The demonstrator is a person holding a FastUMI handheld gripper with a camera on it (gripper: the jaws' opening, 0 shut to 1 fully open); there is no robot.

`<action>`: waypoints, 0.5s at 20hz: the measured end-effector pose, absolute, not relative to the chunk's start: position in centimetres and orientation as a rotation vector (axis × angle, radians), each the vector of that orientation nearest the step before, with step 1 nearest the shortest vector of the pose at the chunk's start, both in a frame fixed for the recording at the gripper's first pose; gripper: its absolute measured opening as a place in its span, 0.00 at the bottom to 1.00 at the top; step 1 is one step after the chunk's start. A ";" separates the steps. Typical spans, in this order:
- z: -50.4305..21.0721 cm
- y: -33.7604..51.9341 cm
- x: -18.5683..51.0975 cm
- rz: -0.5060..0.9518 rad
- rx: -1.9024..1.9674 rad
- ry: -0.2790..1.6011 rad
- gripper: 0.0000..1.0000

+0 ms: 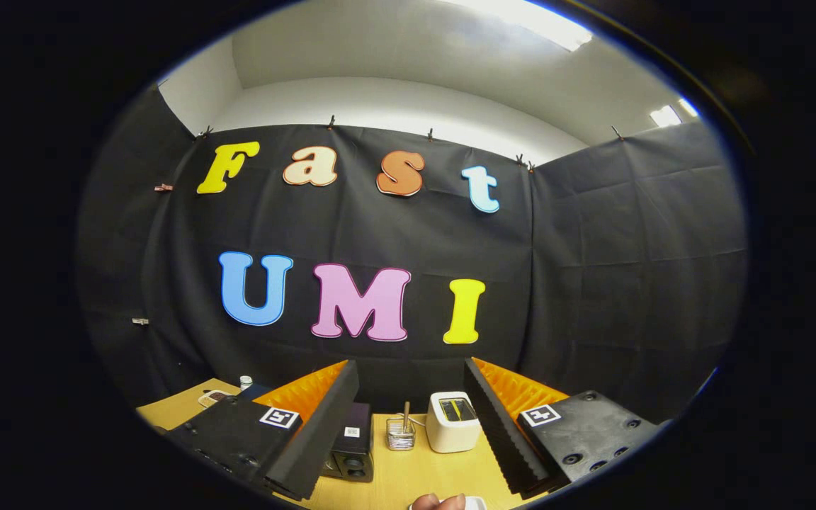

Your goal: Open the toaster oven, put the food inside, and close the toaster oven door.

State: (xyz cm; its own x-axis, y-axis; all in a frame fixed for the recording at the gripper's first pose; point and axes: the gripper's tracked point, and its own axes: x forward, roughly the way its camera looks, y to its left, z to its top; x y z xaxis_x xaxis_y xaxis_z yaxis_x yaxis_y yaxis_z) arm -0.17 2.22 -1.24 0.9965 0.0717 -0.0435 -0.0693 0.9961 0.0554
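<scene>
The hand-held gripper (408,425) holds its fingers wide apart over the pale wooden counter (415,474). Beyond them stand a black box-shaped toaster oven (351,443) and a white toaster (452,421).

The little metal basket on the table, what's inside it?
A thin stick stands up inside the wire basket. Anything lower down is too small to tell. The basket sits beyond the open jaws of the gripper.

The toaster oven (351,440), a small black box with round knobs low on its face, stood upright on the wooden tabletop, half hidden behind the left finger of the wide-spread claw (409,365). Whether its door was open could not be told. The food (438,502), a pinkish rounded piece, lay between the fingers' bases.
</scene>
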 end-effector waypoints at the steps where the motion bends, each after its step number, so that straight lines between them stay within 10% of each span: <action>1: -1.5 2.9 -0.1 0.079 0.060 0.049 0.97; 10: -6.7 12.2 0.4 0.183 0.132 0.153 0.97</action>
State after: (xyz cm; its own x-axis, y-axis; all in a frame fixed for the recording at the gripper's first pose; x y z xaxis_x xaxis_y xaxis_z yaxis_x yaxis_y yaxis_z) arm 0.41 12.15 -6.71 0.9717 0.1909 -0.1393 -0.1708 0.9746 0.1447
